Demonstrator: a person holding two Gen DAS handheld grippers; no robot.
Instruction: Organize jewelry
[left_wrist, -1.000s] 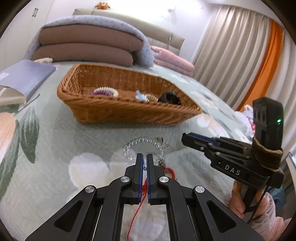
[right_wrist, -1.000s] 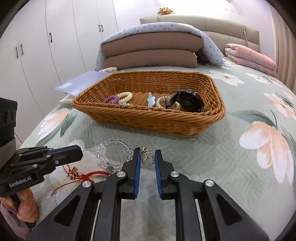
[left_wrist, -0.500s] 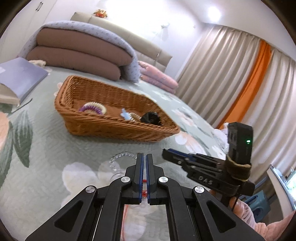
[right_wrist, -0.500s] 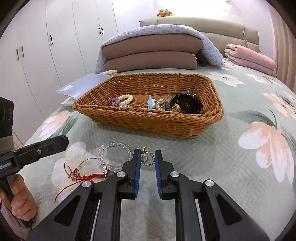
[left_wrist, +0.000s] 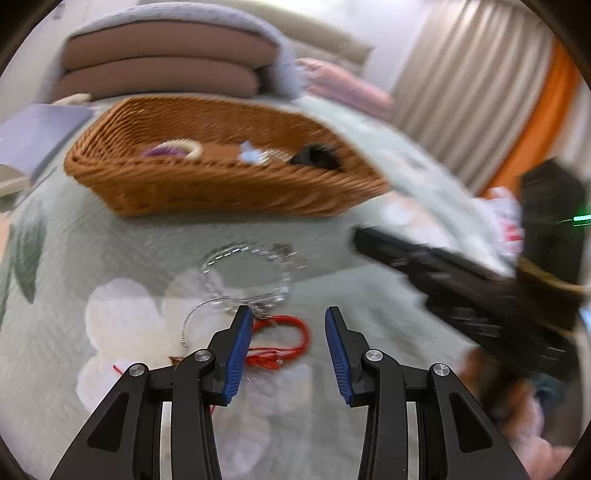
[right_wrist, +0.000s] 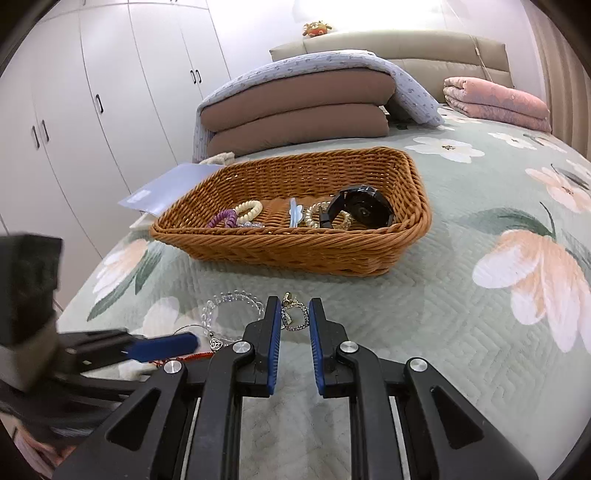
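Hovering wide open over red cord bracelet (left_wrist: 284, 341) on bed (right_wrist: 461, 314), left claw (left_wrist: 289, 345), right claw (right_wrist: 294, 343) slightly parted around small sparkly chain (right_wrist: 294, 318), empty, wicker basket (right_wrist: 295, 254) behind.

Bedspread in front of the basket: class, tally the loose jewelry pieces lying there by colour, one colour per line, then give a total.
Clear: 1, the bead bracelet
Silver: 2, the thin bangle with a charm and the rhinestone loop
Red: 1, the cord bracelet
Total: 4
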